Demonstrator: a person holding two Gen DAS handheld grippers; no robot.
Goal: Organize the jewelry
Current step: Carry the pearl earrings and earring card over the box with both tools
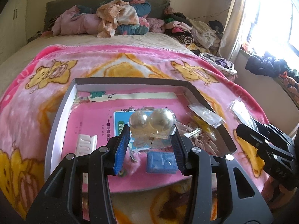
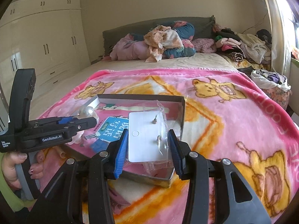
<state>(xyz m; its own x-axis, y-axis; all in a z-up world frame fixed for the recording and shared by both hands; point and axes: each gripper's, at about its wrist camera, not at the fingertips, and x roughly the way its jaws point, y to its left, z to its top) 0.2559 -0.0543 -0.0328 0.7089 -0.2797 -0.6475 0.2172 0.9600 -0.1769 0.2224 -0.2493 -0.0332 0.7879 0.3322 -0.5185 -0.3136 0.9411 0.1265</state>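
A clear packet with two large pearl balls hangs over a shallow grey box, and my left gripper is shut on it, its blue pads pressing the packet's sides. My right gripper is shut on a clear packet holding a white card with small stud earrings, above the box's near right corner. The left gripper and its pearls also show at the left of the right wrist view. The right gripper shows at the right edge of the left wrist view.
The box lies on a pink cartoon blanket on a bed. Inside it are a pink book, a small blue case, a pink fluffy piece, a white item and more clear packets. Piled clothes lie at the headboard.
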